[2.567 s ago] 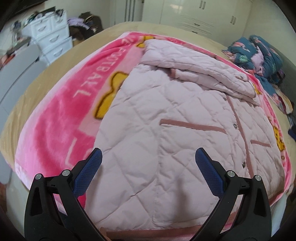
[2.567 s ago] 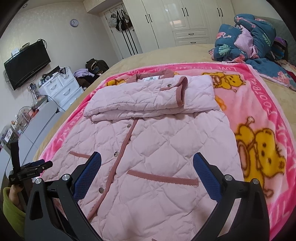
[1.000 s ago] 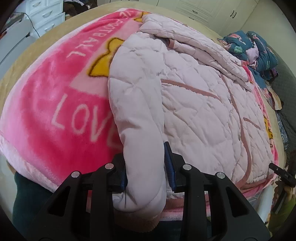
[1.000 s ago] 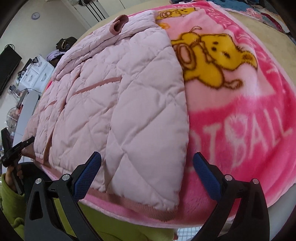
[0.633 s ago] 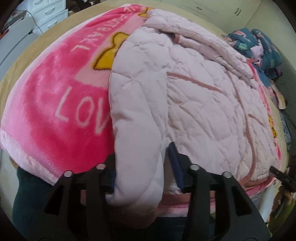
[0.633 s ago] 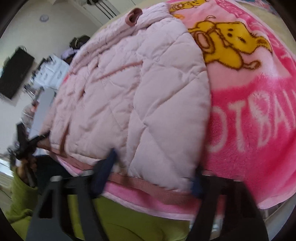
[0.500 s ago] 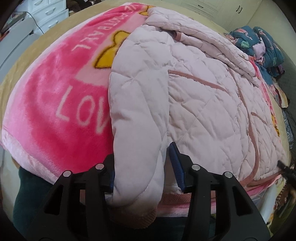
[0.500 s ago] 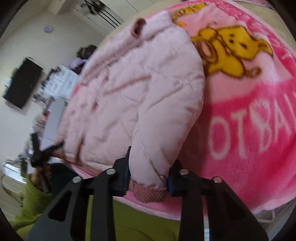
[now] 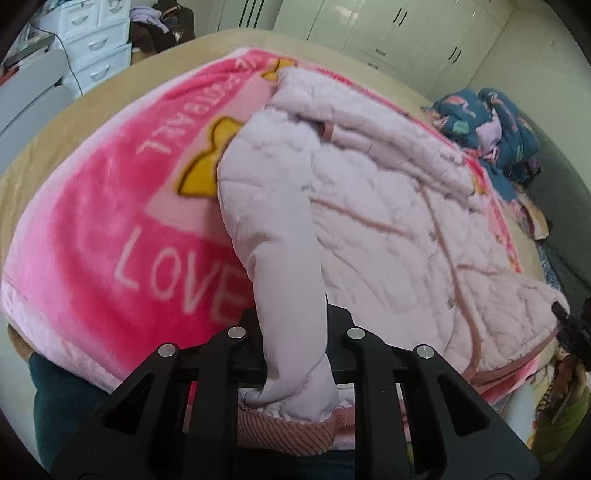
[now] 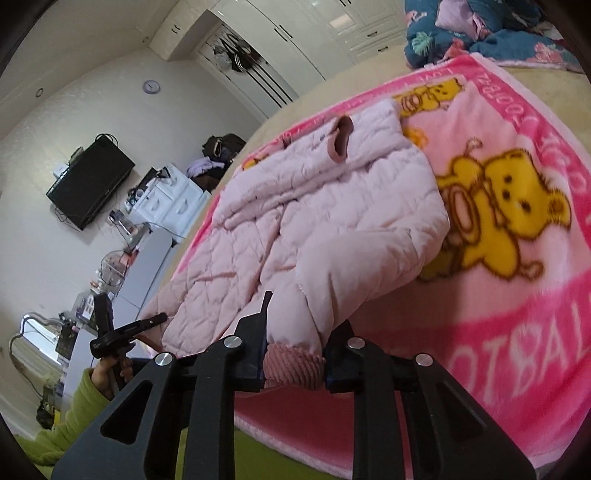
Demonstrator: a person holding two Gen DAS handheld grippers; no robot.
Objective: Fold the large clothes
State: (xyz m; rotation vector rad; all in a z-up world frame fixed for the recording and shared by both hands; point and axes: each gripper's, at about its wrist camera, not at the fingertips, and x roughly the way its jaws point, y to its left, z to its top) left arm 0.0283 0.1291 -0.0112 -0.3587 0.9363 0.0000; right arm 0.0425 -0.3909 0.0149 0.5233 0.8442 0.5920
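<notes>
jacket (image 9: 388, 221): pale pink, quilted in a diamond pattern; darker dusty-pink trim lines and ribbed dusty-pink hem (image 10: 291, 363)
blanket (image 9: 92, 206): bright pink with paler pink panels and border, white letters, yellow cartoon bears (image 10: 506, 206) outlined in brown
bed sheet (image 9: 33, 155): plain tan
bundle (image 9: 495, 125): dark teal with pink and light-green print, a lilac patch in it
left gripper (image 9: 293, 354): black with silver screw heads
right gripper (image 10: 293, 363): black with silver screw heads
sleeve (image 10: 70, 417): yellow-green
wardrobe (image 9: 406, 33): cream with black handles
drawers (image 9: 96, 48): white
TV (image 10: 88, 184): black
walls (image 10: 92, 110): off-white
</notes>
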